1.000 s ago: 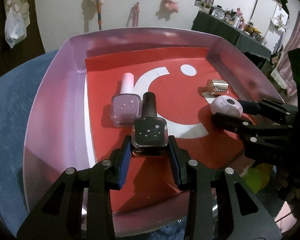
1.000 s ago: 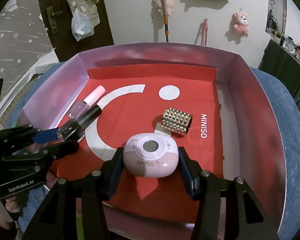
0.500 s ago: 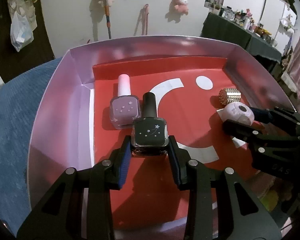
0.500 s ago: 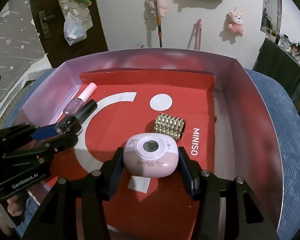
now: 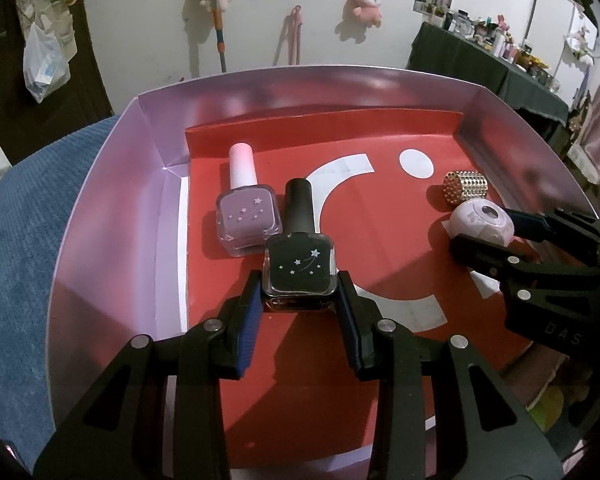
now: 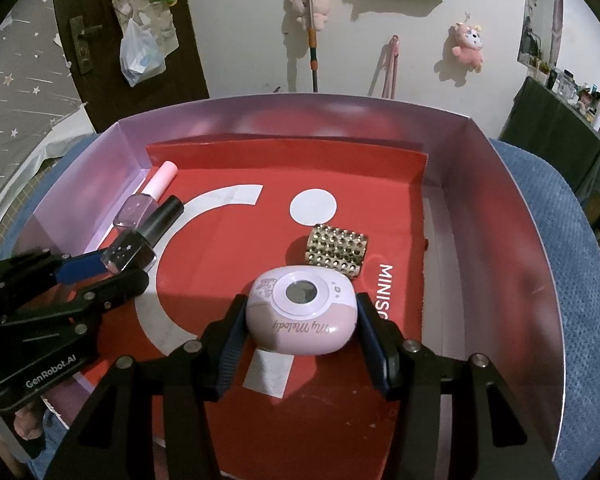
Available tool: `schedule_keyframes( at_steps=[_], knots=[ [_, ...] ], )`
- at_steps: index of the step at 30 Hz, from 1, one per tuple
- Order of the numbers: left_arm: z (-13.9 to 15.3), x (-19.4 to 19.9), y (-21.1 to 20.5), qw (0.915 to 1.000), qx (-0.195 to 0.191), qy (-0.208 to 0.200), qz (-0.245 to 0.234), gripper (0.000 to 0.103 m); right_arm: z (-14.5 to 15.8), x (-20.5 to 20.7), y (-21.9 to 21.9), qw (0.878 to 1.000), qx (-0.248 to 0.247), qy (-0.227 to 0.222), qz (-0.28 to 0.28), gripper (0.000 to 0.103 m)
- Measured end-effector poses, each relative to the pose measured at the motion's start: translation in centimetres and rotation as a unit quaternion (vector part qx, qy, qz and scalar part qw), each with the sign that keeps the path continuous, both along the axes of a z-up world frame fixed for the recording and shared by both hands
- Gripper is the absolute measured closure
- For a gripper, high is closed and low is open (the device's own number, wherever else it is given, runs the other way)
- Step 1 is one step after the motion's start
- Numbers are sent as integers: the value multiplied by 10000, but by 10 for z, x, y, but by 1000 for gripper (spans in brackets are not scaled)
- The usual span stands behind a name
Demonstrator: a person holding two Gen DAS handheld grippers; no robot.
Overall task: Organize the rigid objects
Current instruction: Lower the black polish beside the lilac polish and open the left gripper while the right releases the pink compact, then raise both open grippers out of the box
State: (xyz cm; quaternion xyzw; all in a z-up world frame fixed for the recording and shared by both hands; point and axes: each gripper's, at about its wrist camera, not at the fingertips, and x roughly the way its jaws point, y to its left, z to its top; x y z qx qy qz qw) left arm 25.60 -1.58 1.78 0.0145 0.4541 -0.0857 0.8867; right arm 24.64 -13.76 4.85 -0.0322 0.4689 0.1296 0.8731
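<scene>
My left gripper (image 5: 299,292) is shut on a black nail polish bottle (image 5: 299,264) with star print, held low over the red floor of a lilac box (image 5: 100,240). A lilac nail polish bottle (image 5: 247,216) with a pink cap lies just left of it. My right gripper (image 6: 302,320) is shut on a pink oval My Melody case (image 6: 302,312), low over the box floor. A gold studded cylinder (image 6: 337,252) lies just behind the case. The case (image 5: 482,222) and cylinder (image 5: 465,186) also show in the left wrist view.
The box (image 6: 496,240) has tall lilac walls and a red MINISO liner, and sits on a blue textured cushion (image 6: 572,264). A white wall with hung plush toys stands behind; a dark cluttered table (image 5: 488,60) is at the far right.
Both grippers have moved forward, deeper into the box, with their objects still held. The black bottle now sits close beside the lilac bottle; the pink case is closer to the gold cylinder.
</scene>
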Motion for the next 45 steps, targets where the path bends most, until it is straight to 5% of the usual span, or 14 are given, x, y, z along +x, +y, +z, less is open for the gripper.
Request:
schedule_keyframes(
  at_steps=[10, 13, 25, 36, 45],
  knots=[
    [1, 0, 0, 10000, 31, -26, -21, 68, 0, 0, -3, 9999, 98, 14, -33, 47],
    [1, -1, -2, 9999, 137, -68, -4, 50, 0, 0, -4, 9999, 127, 21, -24, 45],
    [13, -9, -2, 9993, 157, -332, 11, 35, 7, -9, -10, 9996, 275, -23, -17, 39],
    [38, -35, -8, 9966, 184, -797, -27, 9, 38, -45, -12, 9962, 441, -746, 21, 21],
    [61, -61, 2, 9930, 64, -1166, 160, 0, 70, -83, -18, 9879, 752, -1356, 64, 3]
  ],
)
